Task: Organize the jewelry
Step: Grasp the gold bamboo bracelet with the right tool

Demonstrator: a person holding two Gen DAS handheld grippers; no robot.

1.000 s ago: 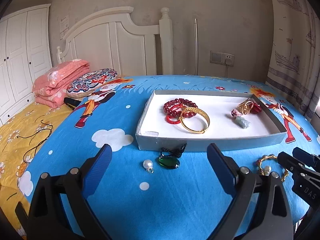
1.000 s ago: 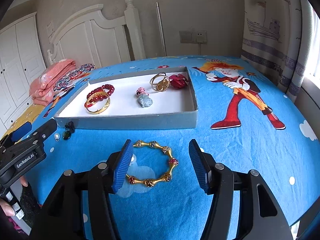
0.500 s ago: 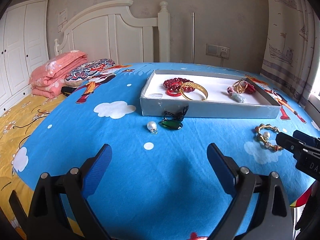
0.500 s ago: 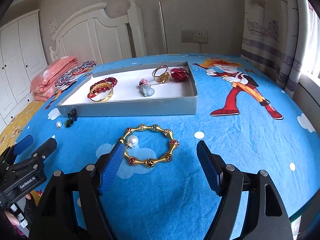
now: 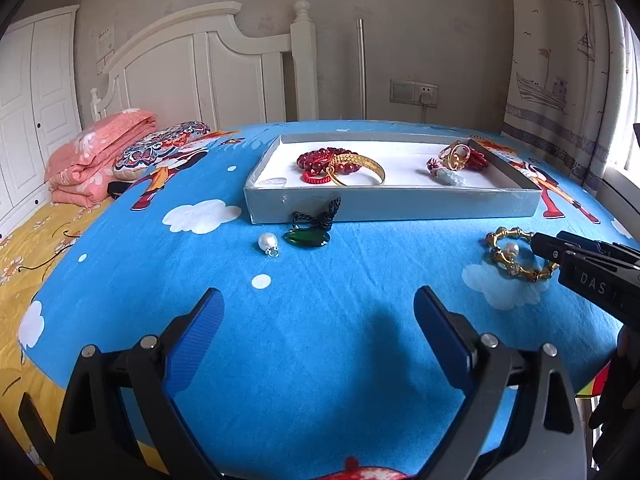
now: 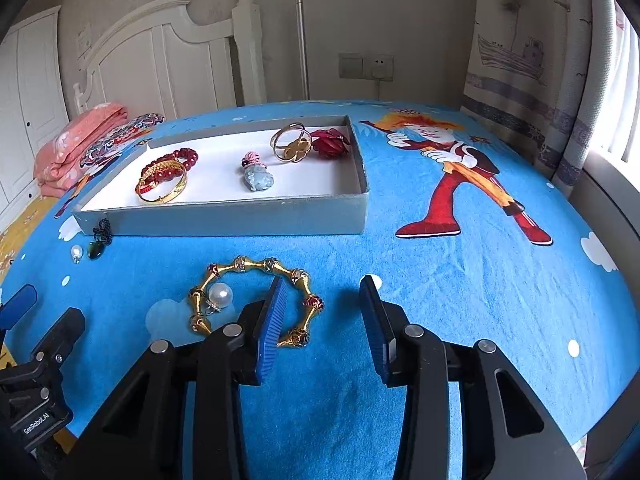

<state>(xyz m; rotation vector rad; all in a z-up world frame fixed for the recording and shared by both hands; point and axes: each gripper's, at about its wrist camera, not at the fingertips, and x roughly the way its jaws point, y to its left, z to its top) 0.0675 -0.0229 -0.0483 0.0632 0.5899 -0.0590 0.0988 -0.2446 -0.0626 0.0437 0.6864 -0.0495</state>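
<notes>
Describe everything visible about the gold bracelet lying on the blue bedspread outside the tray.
The gold bracelet is an open ring of bamboo-like metal-looking segments joined by red and silvery beads. It lies flat on the blue bedspread, in front of the grey tray and apart from it. A loose white pearl sits inside its loop. The right gripper is open, its left finger covering part of the ring.

Bed (image 5: 360,360): tray (image 5: 392,208), bracelet (image 6: 256,300), pendant (image 5: 307,237), pearls.

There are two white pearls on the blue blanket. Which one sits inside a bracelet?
The pearl ringed by the gold beaded bracelet. The other pearl lies alone beside the green pendant.
</notes>
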